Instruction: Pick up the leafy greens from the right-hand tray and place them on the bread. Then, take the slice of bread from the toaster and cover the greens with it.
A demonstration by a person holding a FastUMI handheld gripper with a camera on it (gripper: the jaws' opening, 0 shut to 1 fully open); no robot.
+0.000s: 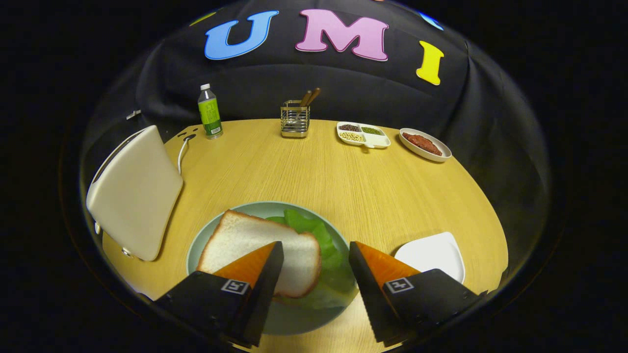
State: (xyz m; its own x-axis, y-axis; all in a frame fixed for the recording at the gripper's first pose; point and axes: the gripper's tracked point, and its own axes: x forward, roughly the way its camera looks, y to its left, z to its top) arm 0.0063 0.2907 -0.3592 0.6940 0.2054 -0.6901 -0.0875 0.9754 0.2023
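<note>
Gripper view: the gripper [314, 255] hangs over the near edge of the round wooden bench [343, 181], its jaws spread wide and holding nothing. Between and just ahead of them sits a pale green plate [196, 245] carrying the sandwich. The slice of bread [255, 245] lies on top of the leafy greens [319, 235], tilted so that its long axis runs from the far left of the plate toward the near right. Its near right corner reaches into the gap between the jaws, and the left jaw's tip overlaps its near edge in this view; whether that tip touches the bread I cannot tell. The greens stick out from under the slice on its far and right sides, lying between the slice and the right jaw.

The relation that matters for the next move: the bread sits left of the centre line between the jaws, not squarely in the gap, so any nudge to square it over the greens would push from the left jaw's side.

The white toaster [135, 191] stands at the left edge of the bench. The white tray [434, 255] at the near right edge, just beyond the right jaw, is bare. By this layout, both steps look done.
</note>
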